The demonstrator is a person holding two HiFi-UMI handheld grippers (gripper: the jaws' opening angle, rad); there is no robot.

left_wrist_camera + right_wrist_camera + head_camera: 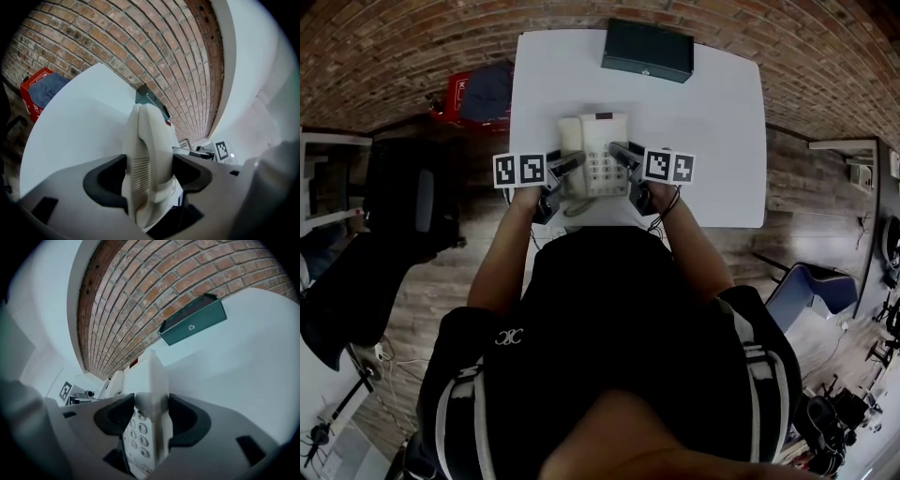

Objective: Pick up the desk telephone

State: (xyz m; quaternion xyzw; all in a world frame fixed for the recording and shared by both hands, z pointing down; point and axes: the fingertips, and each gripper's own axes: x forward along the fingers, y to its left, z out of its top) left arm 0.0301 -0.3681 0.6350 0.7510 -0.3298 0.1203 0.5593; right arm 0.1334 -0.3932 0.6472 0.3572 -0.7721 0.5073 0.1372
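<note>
Clamping both sides: left claw (150, 178) was narrowed onto the handset (147, 154) edge of the telephone (593, 155), dark pads pressed against either face of it. Right claw (151, 418) was likewise closed on the telephone's opposite edge, keypad (138, 432) showing just inside its jaws. Neither claw was empty or wide.

In the head view the left claw (565, 169) and right claw (628, 155) flanked the telephone, one touching each side, with marker cubes just outboard. The telephone sat on the white tabletop (712, 122), at the edge nearest the person. Couldn't tell whether its base was touching the surface or just off it.

A dark green box (647, 50) stood beyond the telephone on the tabletop's far edge, well apart from it. A red crate (455, 94) with a blue bundle lay off the tabletop, to the telephone's left and beyond. A brick wall ran behind all of it.

Step in hand, as judged: grasp made, lift about to start or barely begun. Next move called for raising both claws together at an even rate, keeping the telephone level so the handset doesn't tip out of its cradle, and holding squeeze steady since each claw had only a thin edge.
</note>
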